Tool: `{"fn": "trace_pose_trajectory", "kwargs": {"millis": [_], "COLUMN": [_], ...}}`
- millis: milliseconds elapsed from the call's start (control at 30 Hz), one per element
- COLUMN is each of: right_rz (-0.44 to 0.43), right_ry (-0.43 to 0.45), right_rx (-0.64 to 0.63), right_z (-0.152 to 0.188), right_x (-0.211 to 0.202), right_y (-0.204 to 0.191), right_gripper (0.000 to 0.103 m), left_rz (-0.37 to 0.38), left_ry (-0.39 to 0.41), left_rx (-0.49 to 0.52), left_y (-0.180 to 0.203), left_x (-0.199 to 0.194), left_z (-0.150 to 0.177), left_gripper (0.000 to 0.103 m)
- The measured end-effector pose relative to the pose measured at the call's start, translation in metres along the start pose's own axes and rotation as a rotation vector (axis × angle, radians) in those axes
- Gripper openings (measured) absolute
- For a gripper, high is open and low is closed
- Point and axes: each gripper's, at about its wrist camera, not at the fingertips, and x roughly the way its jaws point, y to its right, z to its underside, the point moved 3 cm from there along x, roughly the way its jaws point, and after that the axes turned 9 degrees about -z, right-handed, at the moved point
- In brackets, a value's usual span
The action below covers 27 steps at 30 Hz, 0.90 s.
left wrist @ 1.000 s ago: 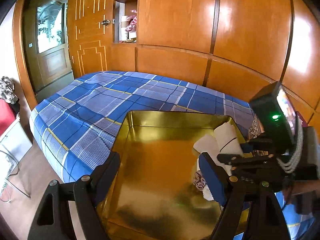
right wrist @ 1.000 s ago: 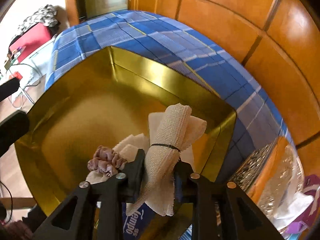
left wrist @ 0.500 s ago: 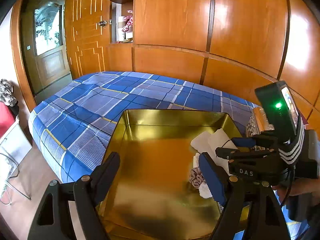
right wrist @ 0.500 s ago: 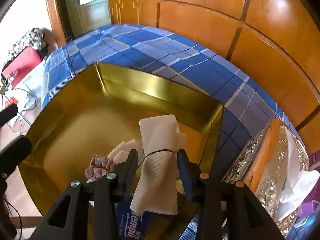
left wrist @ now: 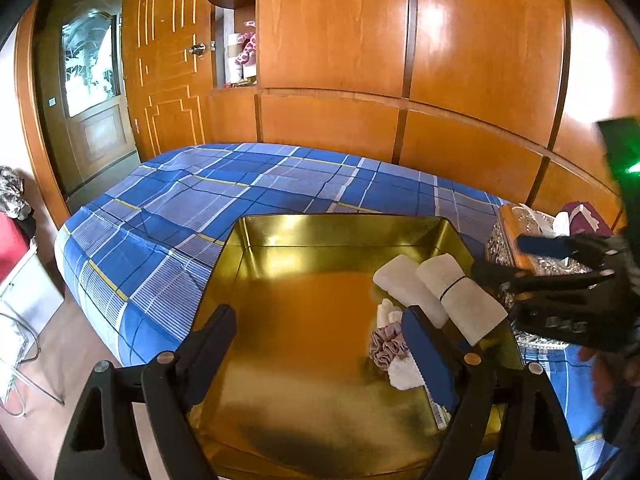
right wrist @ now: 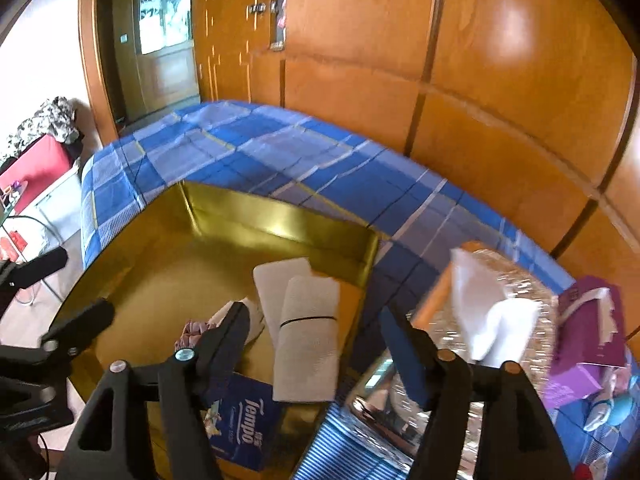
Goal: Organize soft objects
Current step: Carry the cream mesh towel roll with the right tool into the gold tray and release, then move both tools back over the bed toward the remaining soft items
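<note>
Looking along the left gripper (left wrist: 320,352), its black fingers with blue pads stand wide apart over a shallow gold tray (left wrist: 248,272) of shiny metal, clasping nothing. In the tray's far right corner lie the soft things: a rolled white cloth (left wrist: 460,296) of coarse weave cinched by a thin black band, a plainer white roll (left wrist: 408,286) touching its left side, and nearer the camera a crumpled dusty-pink scrunchie (left wrist: 386,346) on a small white towel (left wrist: 404,372). The right gripper (left wrist: 560,264) hangs at the tray's right edge, blurred. The tray sits on a bed under a blue plaid sheet (left wrist: 200,208) with white and yellow lines; glossy orange wood panelling (left wrist: 480,60) rises behind it, and a frosted-glass door (left wrist: 90,68) stands far left. From the right wrist view, the right gripper (right wrist: 316,324) has just been opening; its fingers stand released either side of the banded rolled cloth (right wrist: 308,344), the pads clear of it, and the cloth lies in the tray (right wrist: 280,216) partly over a blue tissue pack (right wrist: 244,428). Right of the tray is an ornate silvery tissue box (right wrist: 516,292) with a white tissue standing out, and beyond it a purple box (right wrist: 592,320). The plaid sheet (right wrist: 248,148) and wood panelling (right wrist: 500,40) fill the background.
</note>
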Motion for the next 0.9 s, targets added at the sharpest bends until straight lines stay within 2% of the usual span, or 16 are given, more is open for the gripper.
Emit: {"fn": "trace_pose_trajectory", "kwargs": {"millis": [133,300,500,667,900], "right_rz": [0.061,0.205,0.293,0.279,0.333], "right_ry": [0.102,0.216,0.163,0.172,0.212], "right_rx": [-0.037,-0.050,0.023,0.139,0.265], "right_z": [0.004,0.017,0.038,0.052,0.072], "right_x": [-0.035,-0.077,-0.098,-0.117,-0.146], "right_y": [0.005,0.029,0.073,0.112,0.155], "right_gripper": [0.073,0.073,0.073,0.073,0.076], "left_rz": [-0.017,-0.042,-0.062,-0.082,-0.071], "left_ry": [0.001,0.019,0.079,0.114,0.133], "left_rx": [0.011,0.033,0.069,0.099,0.117], "left_y": [0.003,0.007,0.016,0.024,0.032], "left_x": [0.000,-0.002,-0.013,-0.022,-0.031], "left_z": [0.002,0.004,0.004,0.004,0.005], "left_gripper": [0.085,0.089,0.097,0.101,0.101]}}
